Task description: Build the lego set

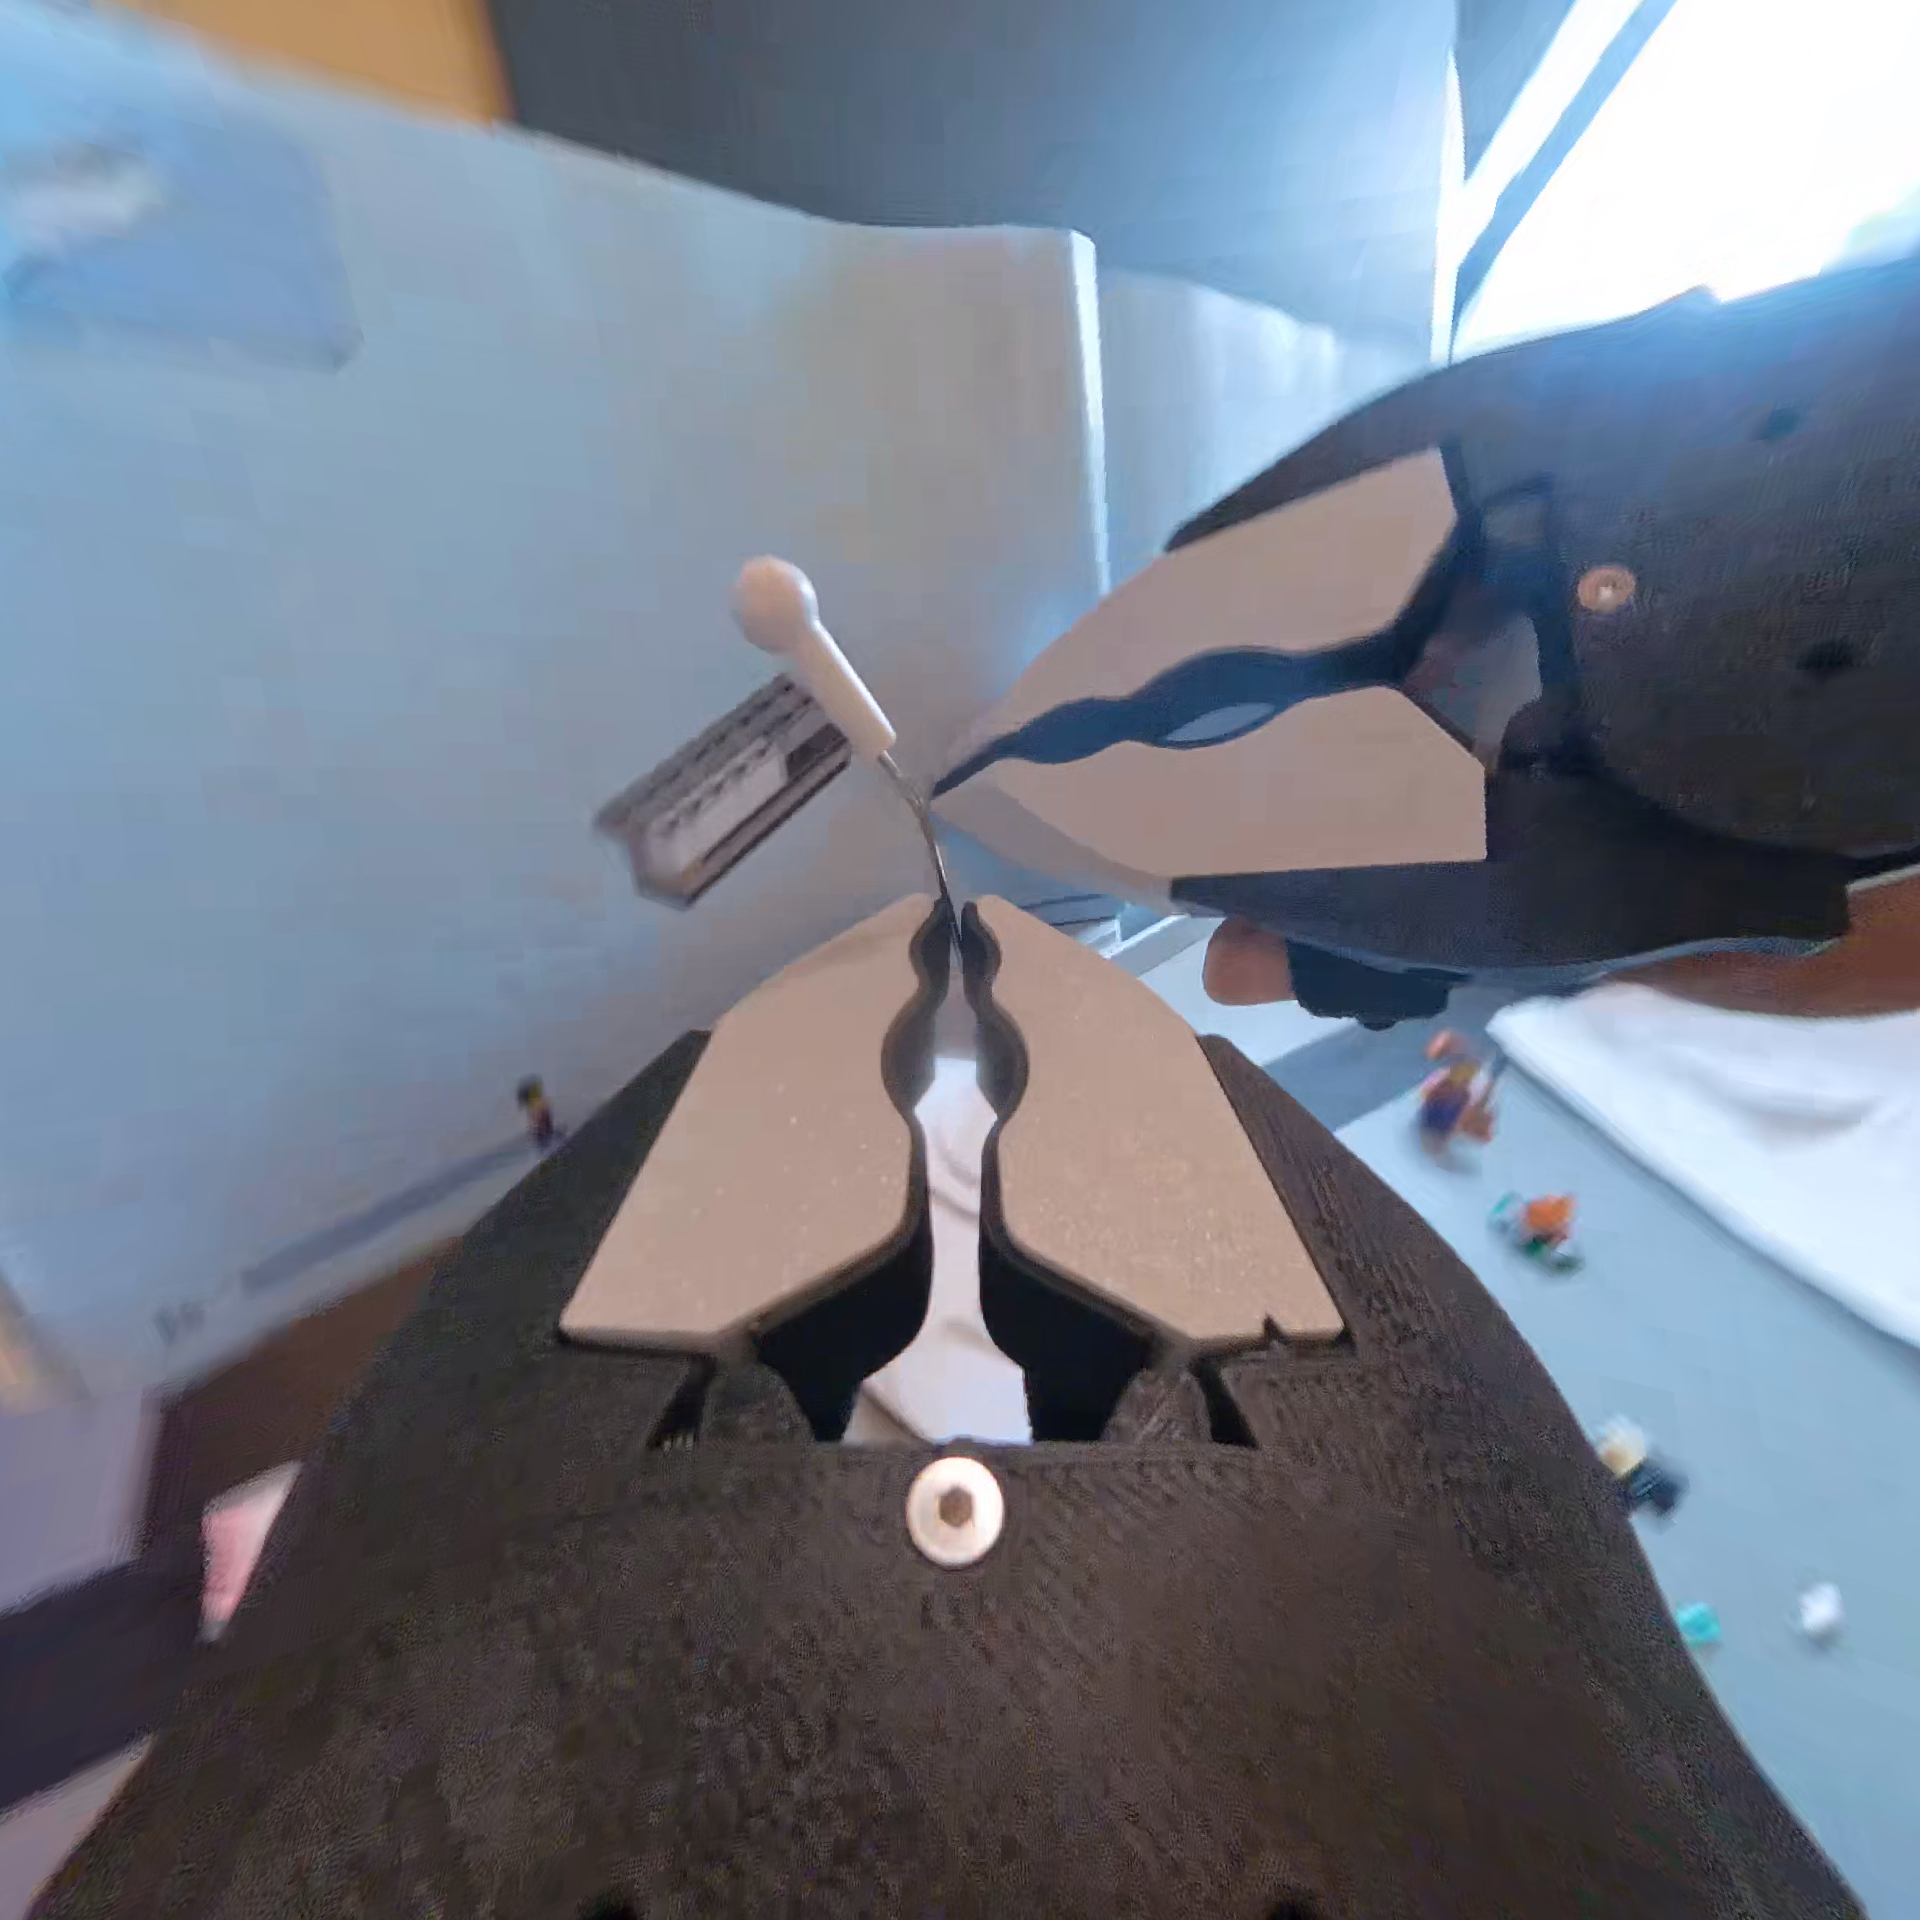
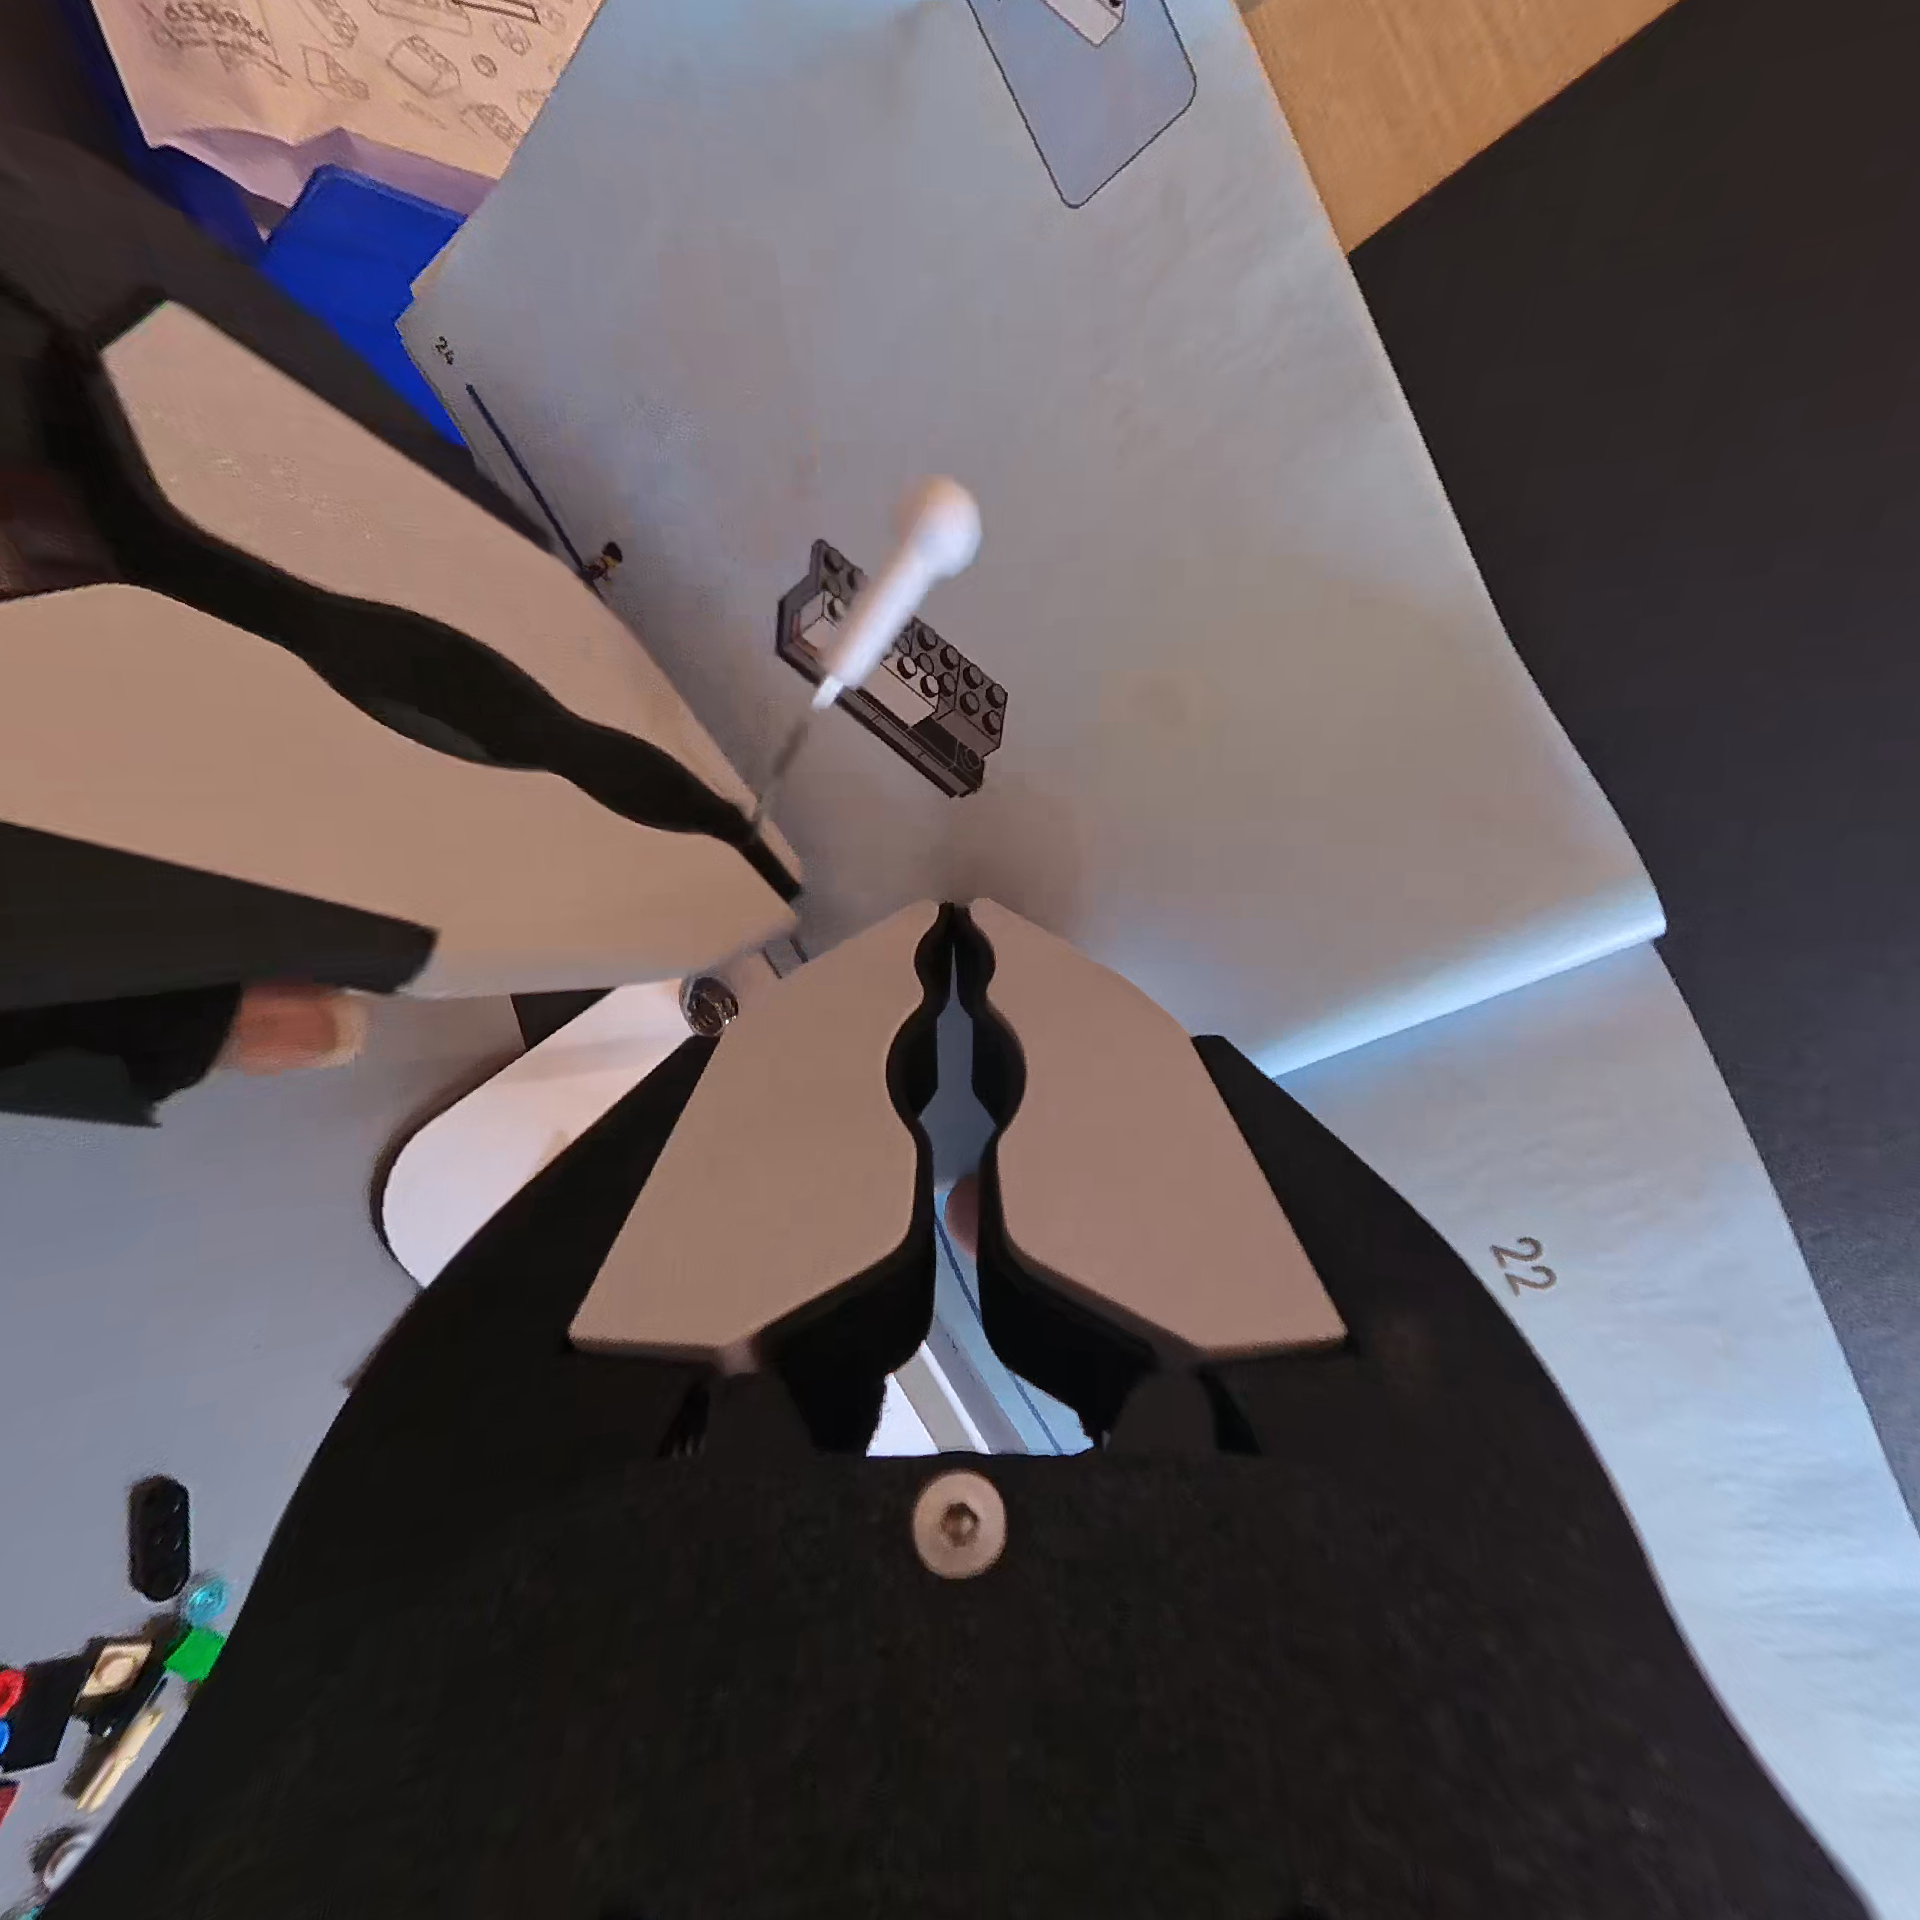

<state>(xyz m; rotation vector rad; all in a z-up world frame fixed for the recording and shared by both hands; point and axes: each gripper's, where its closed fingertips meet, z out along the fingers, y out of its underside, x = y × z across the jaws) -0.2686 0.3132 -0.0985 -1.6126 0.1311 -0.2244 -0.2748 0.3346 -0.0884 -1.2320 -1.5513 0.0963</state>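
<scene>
My left tongs (image 1: 951,914) pinch a thin dark stem topped by one white lever (image 1: 805,644), held up over the booklet (image 2: 1195,644). My right tongs (image 2: 954,912) are closed on nothing, tips beside that stem. Loose pieces (image 1: 1538,1226) on the desk (image 1: 1714,1434) are blurred, uncountable.

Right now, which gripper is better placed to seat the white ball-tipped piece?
Left, probably. The left gripper is shut on the thin dark stem of the white ball-tipped piece. The right gripper is shut and looks empty, its tips beside the stem, over the instruction booklet.
</scene>
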